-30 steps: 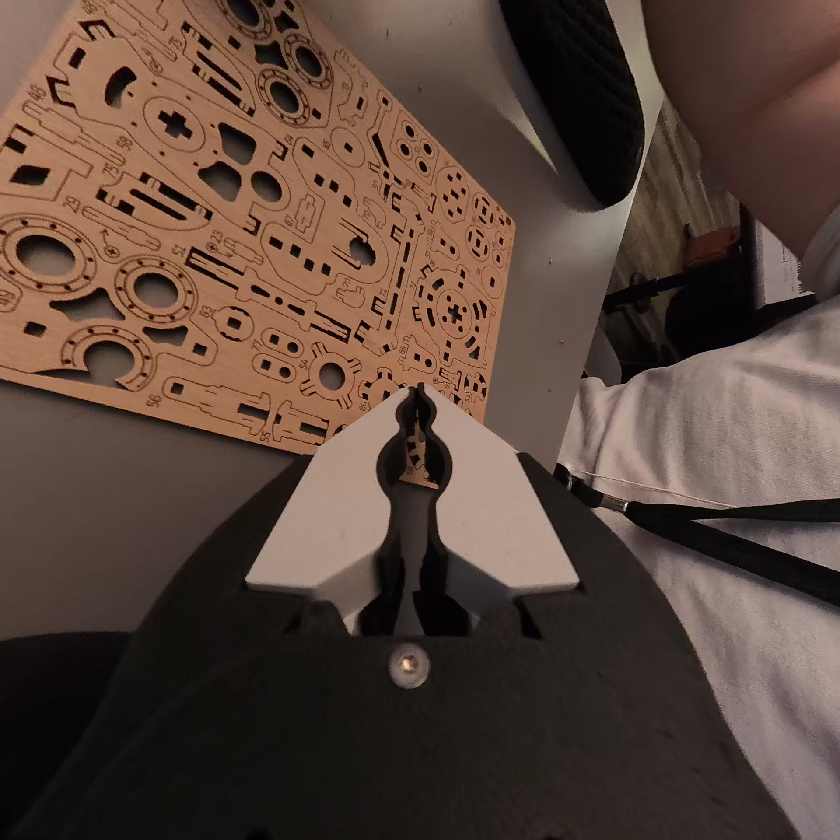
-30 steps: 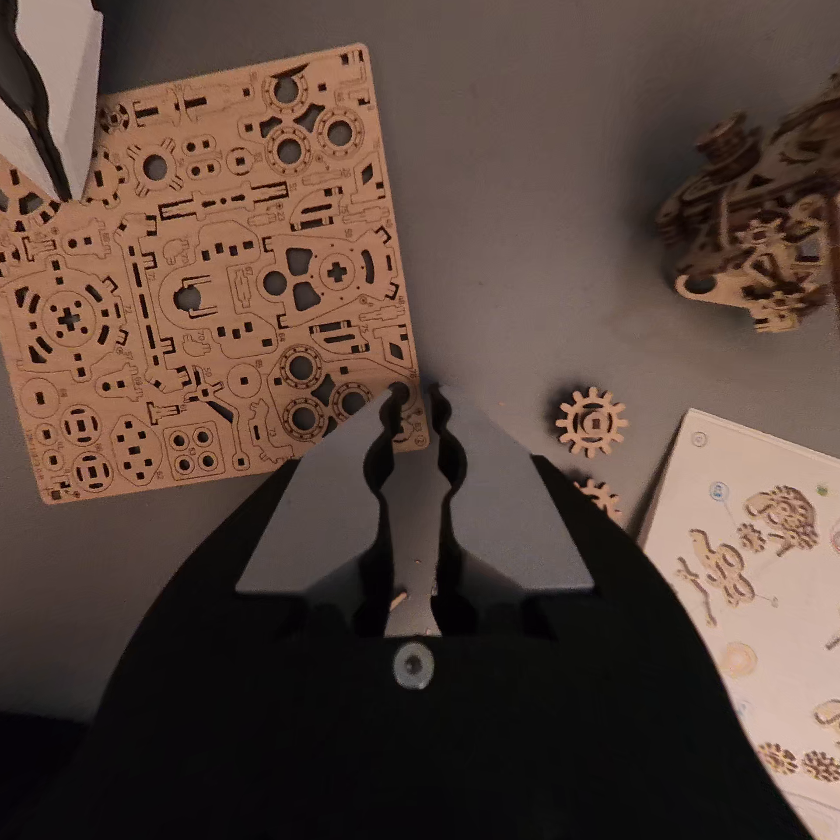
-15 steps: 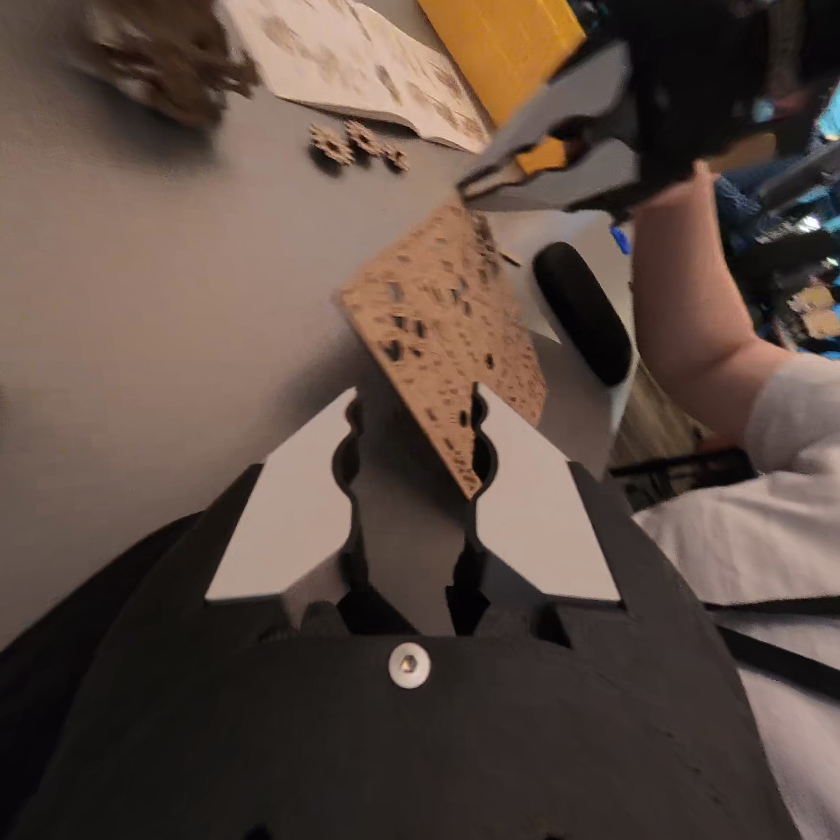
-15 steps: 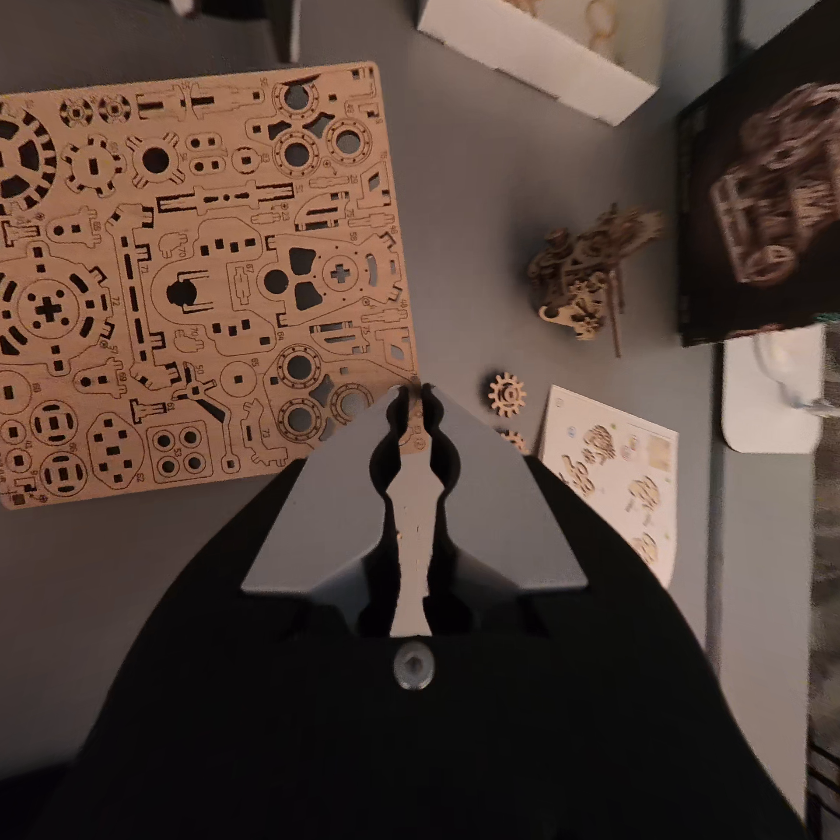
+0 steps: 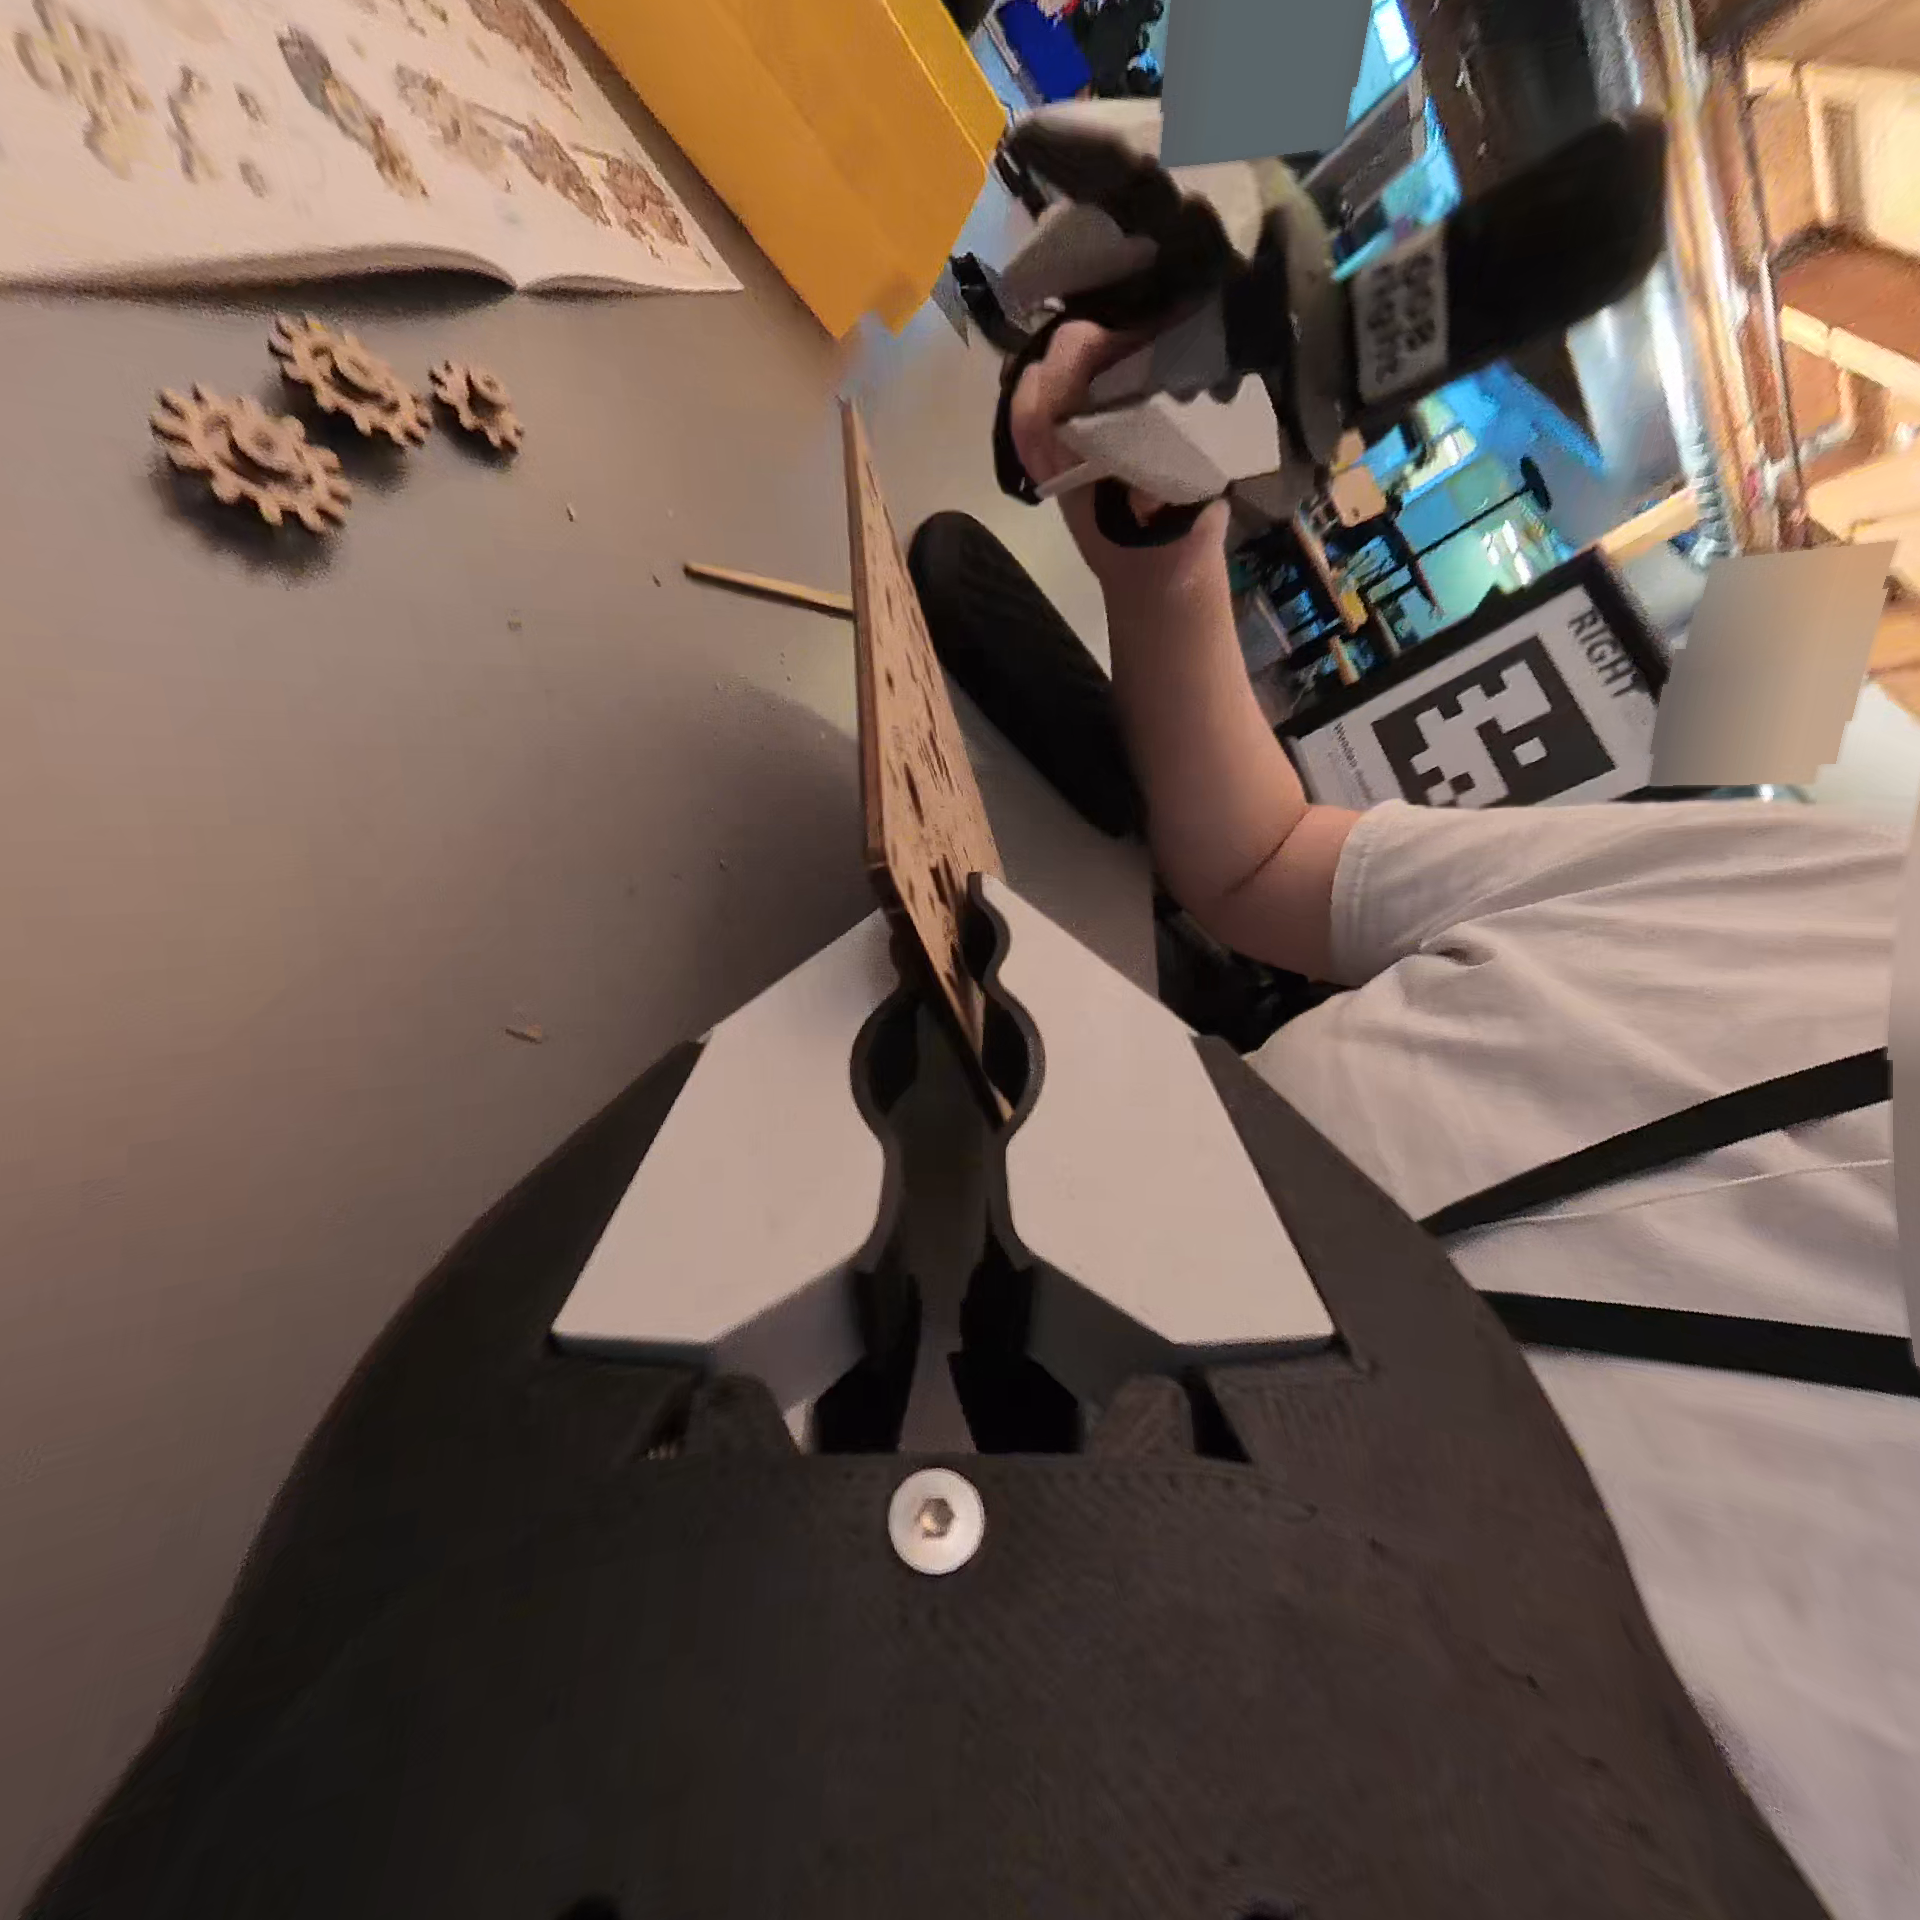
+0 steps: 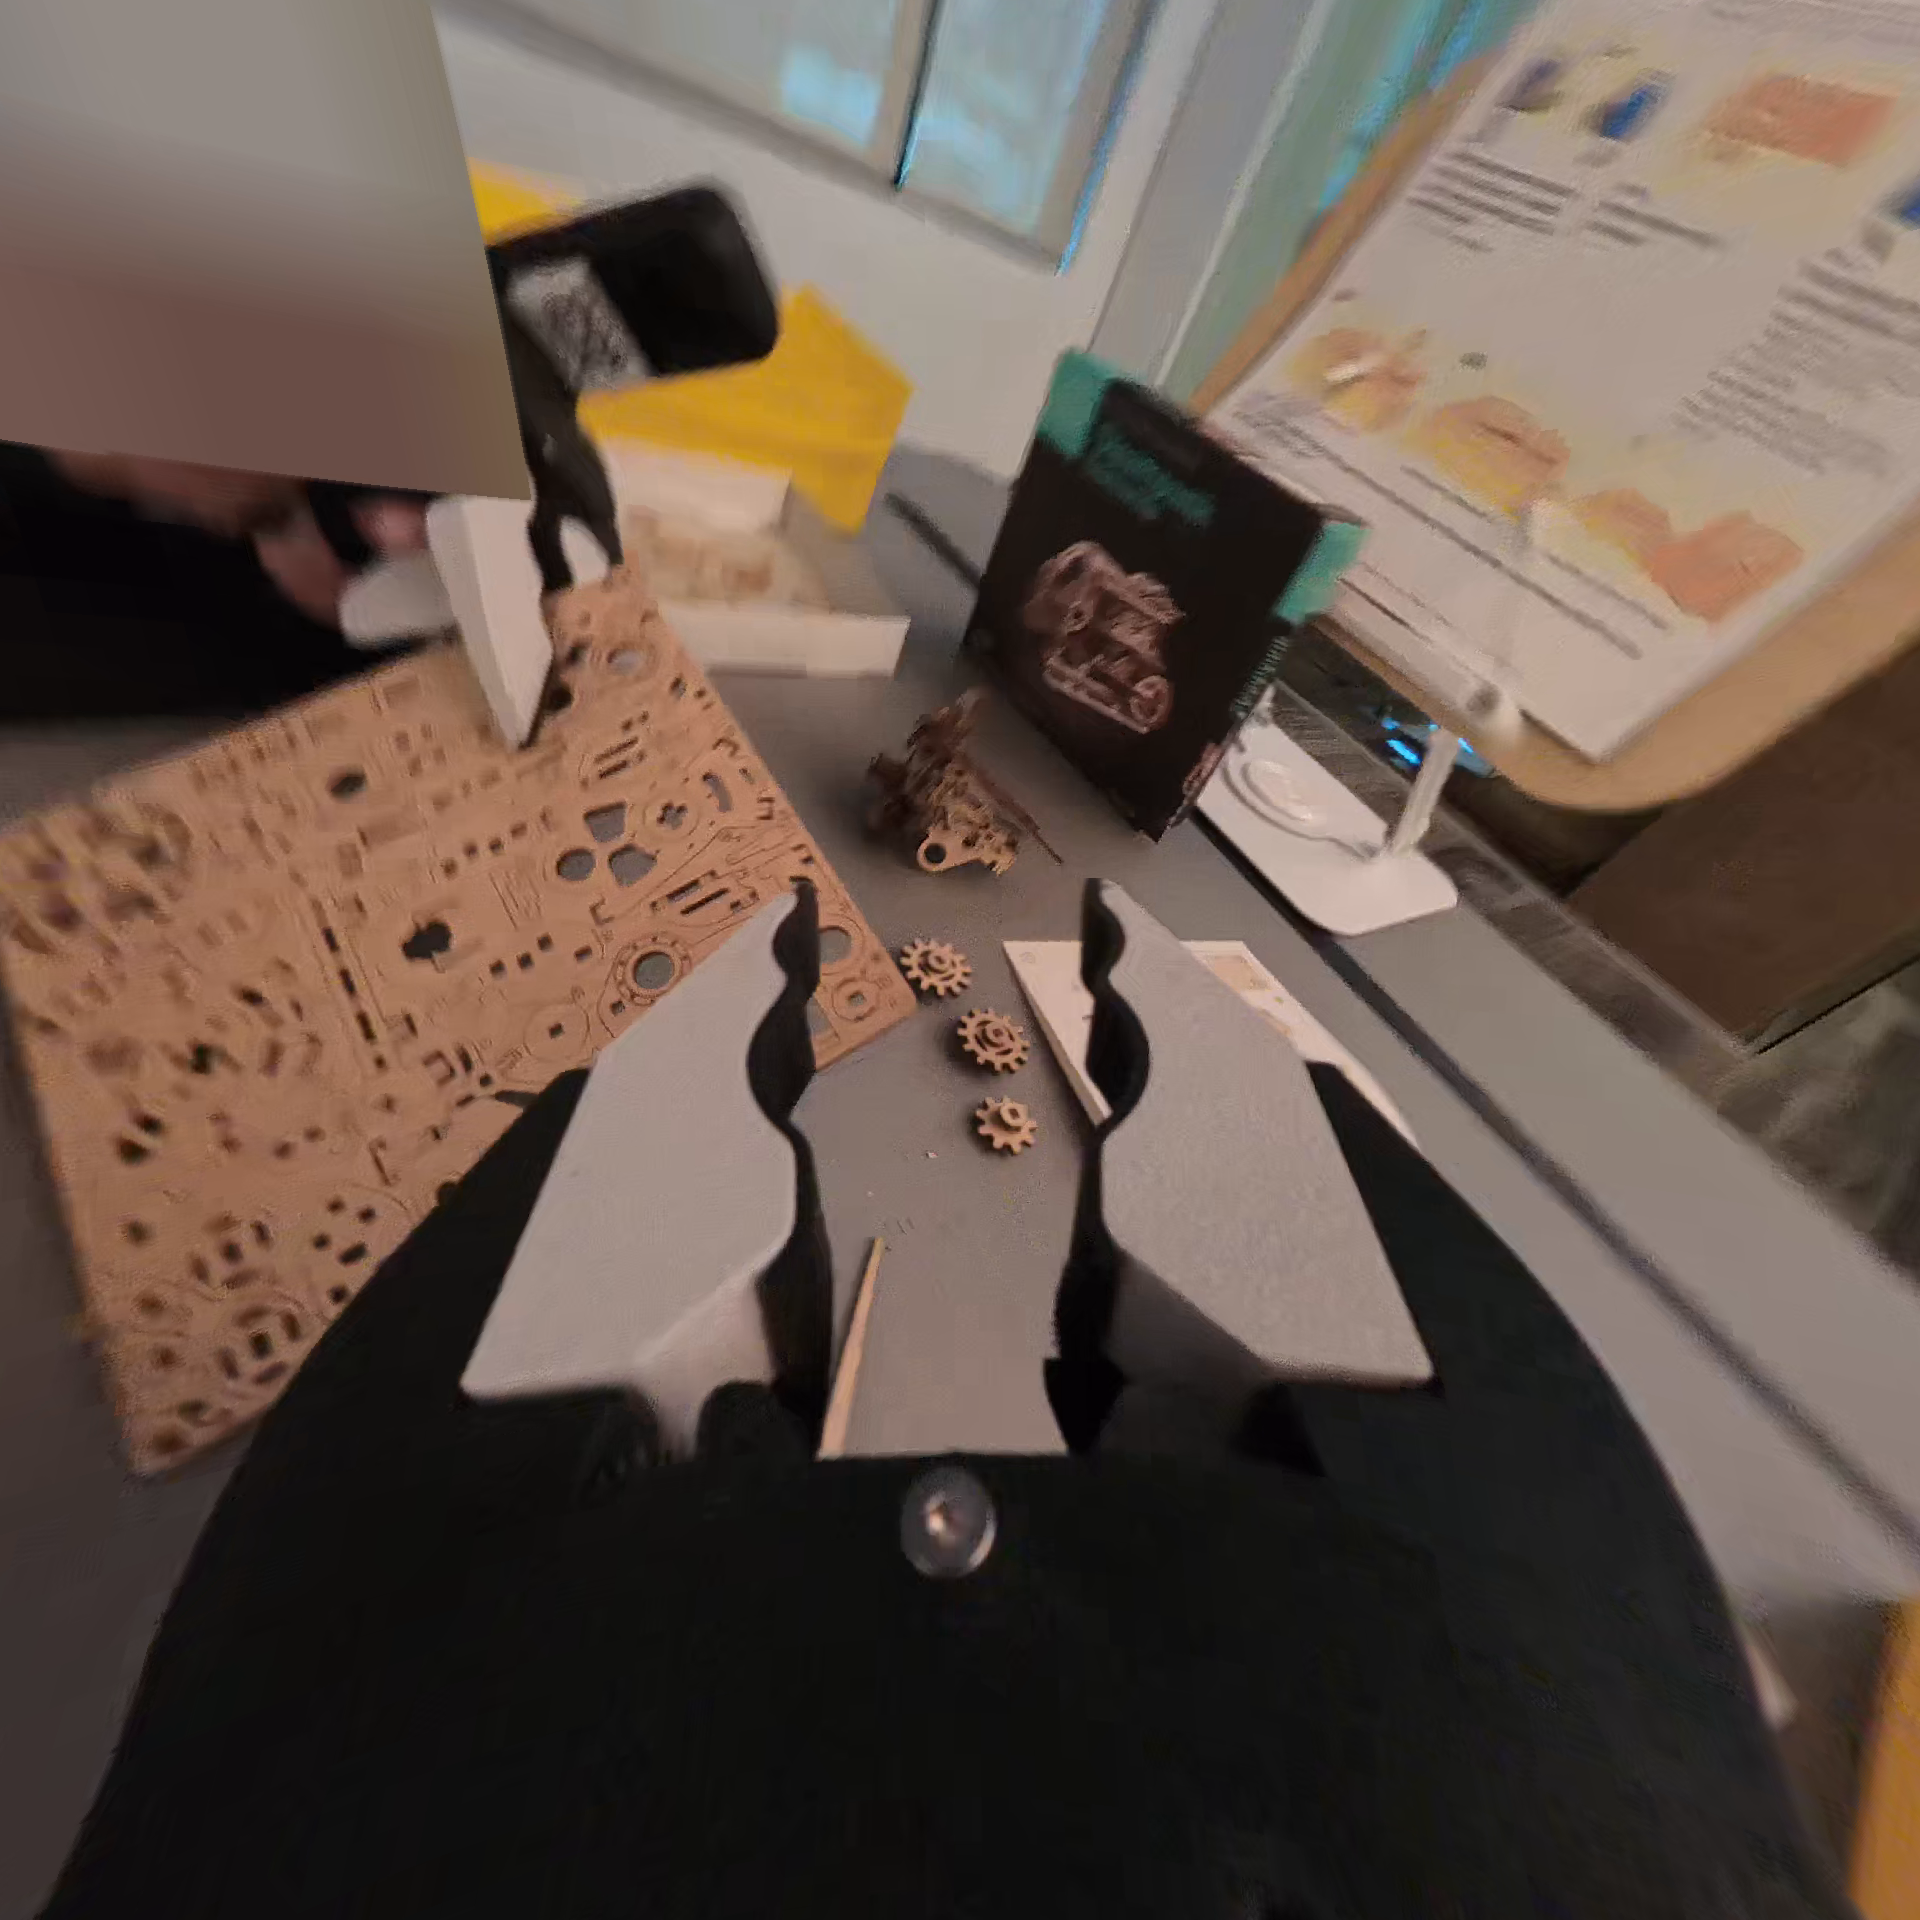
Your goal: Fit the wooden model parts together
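Left hand-held gripper (image 5: 940, 940) pinches the wooden sheet (image 5: 914, 769); right hand-held gripper (image 6: 945, 925) gapes empty above three gears (image 6: 992, 1039).

Sheet (image 5: 914, 748): thin pale wood, laser-cut, dark-edged holes.
Gears (image 6: 992, 1039): matt brown wood, toothed.
Table (image 5: 364, 779): smooth matt grey.
Left gripper (image 5: 940, 940): matt grey plastic fingers (image 5: 748, 1174), rough black printed body.
Screw (image 5: 935, 1522): shiny metal.
Booklet (image 5: 312, 135): paper.

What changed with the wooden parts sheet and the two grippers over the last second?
The left hand-held gripper opened, then shut on the wooden parts sheet and tilted it up on edge. The right hand-held gripper let go of the sheet, opened and pulled back. The three loose gears stayed on the table.
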### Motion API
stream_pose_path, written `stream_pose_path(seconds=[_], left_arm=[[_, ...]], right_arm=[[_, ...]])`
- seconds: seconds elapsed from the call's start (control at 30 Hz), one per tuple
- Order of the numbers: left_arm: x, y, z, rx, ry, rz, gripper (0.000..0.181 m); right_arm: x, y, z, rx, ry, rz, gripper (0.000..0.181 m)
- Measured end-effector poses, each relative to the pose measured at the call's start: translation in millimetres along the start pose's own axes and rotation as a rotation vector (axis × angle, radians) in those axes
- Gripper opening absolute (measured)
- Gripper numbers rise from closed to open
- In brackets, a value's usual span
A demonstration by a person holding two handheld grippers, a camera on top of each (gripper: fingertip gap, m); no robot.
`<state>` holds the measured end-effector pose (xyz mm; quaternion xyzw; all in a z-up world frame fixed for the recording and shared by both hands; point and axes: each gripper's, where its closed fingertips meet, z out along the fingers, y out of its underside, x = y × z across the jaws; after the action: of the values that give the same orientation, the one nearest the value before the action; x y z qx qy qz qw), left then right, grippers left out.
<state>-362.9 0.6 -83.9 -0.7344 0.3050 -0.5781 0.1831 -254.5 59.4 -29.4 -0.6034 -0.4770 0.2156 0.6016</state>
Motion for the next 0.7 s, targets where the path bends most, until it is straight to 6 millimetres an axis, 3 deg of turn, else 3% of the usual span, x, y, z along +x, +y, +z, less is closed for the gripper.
stream_pose_path(seconds=[0.07, 0.17, 0.33, 0.47, 0.63, 0.7], left_arm=[[0.8, -11.4, -2.6, -0.019, 0.017, 0.056, 0.002], [-0.8, -25.6, -7.7, -0.038, 0.011, 0.171, 0.001], [-4.9, -33.1, -7.5, -0.002, 0.013, 0.278, 0.002], [-7.6, -28.3, -4.4, 0.064, 0.022, 0.317, 0.006], [-13.5, -28.7, -1.1, 0.105, -0.003, 0.355, 0.029], [-16.5, -23.7, 1.9, 0.083, 0.016, 0.320, 0.029]], right_arm=[[13.0, 0.5, -11.8, 0.080, -0.026, 0.221, 0.057], [12.4, 9.2, -11.4, 0.107, -0.131, 0.465, 0.059], [-24.5, 21.3, 12.4, 0.060, -0.399, 0.771, 0.050], [-40.0, 24.2, 19.5, 0.054, -0.510, 0.855, 0.006], [-35.0, 22.5, 19.4, 0.108, -0.514, 0.890, 0.003], [-31.0, 22.7, 16.9, 0.120, -0.499, 0.896, 0.002]])
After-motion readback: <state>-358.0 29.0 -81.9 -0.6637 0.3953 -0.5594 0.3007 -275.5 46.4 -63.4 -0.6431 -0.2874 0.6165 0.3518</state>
